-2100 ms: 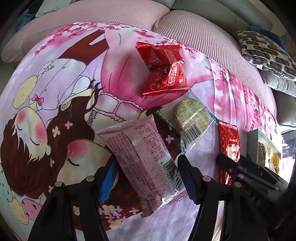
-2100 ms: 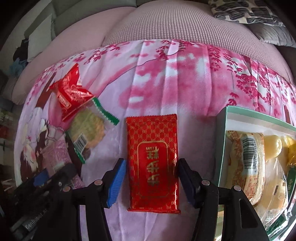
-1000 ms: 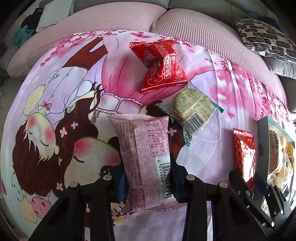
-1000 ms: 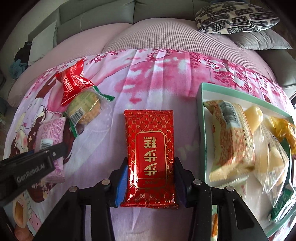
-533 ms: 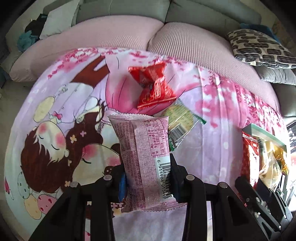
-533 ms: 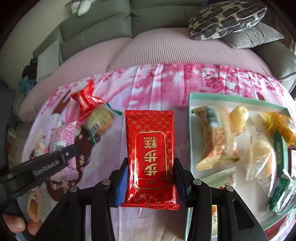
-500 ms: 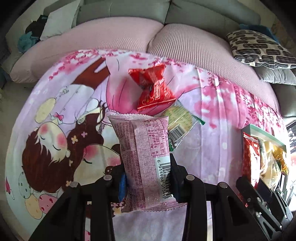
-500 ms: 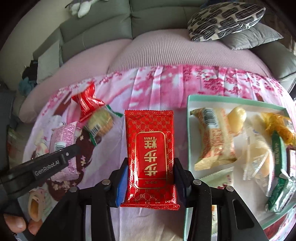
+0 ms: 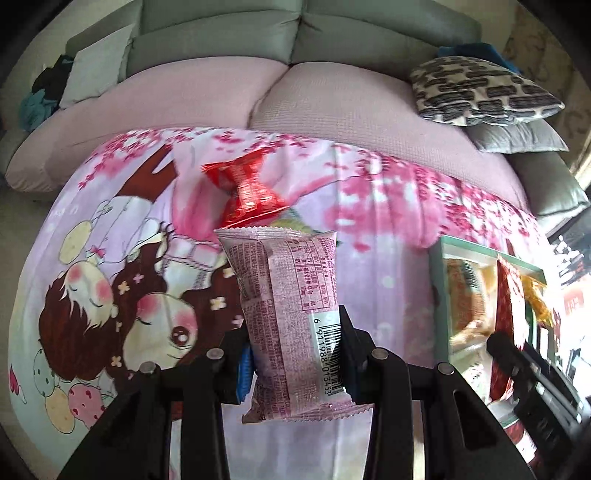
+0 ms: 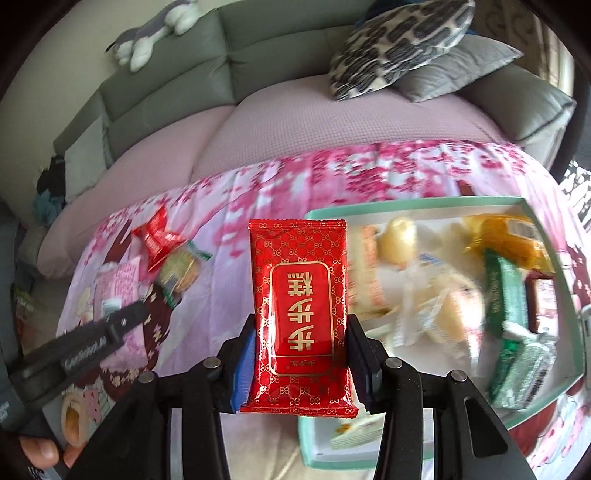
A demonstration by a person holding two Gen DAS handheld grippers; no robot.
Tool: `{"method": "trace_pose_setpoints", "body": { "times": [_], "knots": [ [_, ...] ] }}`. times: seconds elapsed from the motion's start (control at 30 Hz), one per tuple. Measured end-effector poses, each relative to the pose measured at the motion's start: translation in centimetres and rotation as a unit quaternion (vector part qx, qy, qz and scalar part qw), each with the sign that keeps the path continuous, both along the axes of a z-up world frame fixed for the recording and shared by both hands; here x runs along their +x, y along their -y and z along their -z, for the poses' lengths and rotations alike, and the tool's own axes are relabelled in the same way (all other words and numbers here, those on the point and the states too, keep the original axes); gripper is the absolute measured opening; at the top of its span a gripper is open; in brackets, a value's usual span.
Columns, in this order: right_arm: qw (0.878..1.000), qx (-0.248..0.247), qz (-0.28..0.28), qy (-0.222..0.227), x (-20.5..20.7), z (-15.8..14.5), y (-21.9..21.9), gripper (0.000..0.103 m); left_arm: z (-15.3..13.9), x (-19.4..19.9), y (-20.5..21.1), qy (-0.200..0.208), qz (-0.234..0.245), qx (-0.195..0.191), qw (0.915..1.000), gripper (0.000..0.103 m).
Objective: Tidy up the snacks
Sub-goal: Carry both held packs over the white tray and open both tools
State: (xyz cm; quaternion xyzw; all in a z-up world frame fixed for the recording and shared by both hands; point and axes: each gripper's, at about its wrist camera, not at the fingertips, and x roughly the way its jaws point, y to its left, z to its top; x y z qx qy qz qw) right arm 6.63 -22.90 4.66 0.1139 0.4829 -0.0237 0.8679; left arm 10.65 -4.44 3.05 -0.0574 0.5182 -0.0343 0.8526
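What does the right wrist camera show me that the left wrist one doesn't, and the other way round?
Only the right wrist view shows the tray's full contents: a yellow wrapped snack, green packets and pale wrapped pieces, blurred. It also shows a grey plush toy on the sofa back.

Only the left wrist view shows the barcode side of the pink packet that the left gripper is shut on, and the cartoon girl printed on the cloth.

Both show the red twisted packet, the patterned cushion and the red packet in the right gripper.
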Motion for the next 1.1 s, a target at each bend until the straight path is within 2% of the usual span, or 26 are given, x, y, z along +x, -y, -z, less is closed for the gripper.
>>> {"method": "trace_pose_setpoints", "body": {
  "times": [0.23, 0.43, 0.7, 0.87, 1.1],
  "knots": [
    [0.998, -0.003, 0.067, 0.012, -0.9, -1.3, 5.4, 0.047, -0.6, -0.8, 4.6, 0.008, 0.063, -0.007, 0.9980, 0.040],
    [0.992, -0.002, 0.128, 0.018, -2.0, -1.9, 10.7, 0.047, -1.2, -1.2, 9.1, 0.012, 0.119, -0.005, 0.9928, 0.040],
    [0.983, -0.002, 0.182, 0.013, -3.3, -1.8, 15.4, 0.047, -1.2, -1.3, 14.8, 0.020, 0.180, 0.011, 0.9834, 0.040],
    [0.981, -0.002, 0.194, 0.006, -3.6, -1.5, 16.6, 0.048, -0.2, -1.6, 17.1, 0.016, 0.207, 0.023, 0.9779, 0.040],
    [0.983, 0.000, 0.183, -0.013, -3.4, -0.5, 16.4, 0.048, 1.3, -1.8, 19.1, 0.010, 0.229, 0.023, 0.9732, 0.040]
  ]
}}
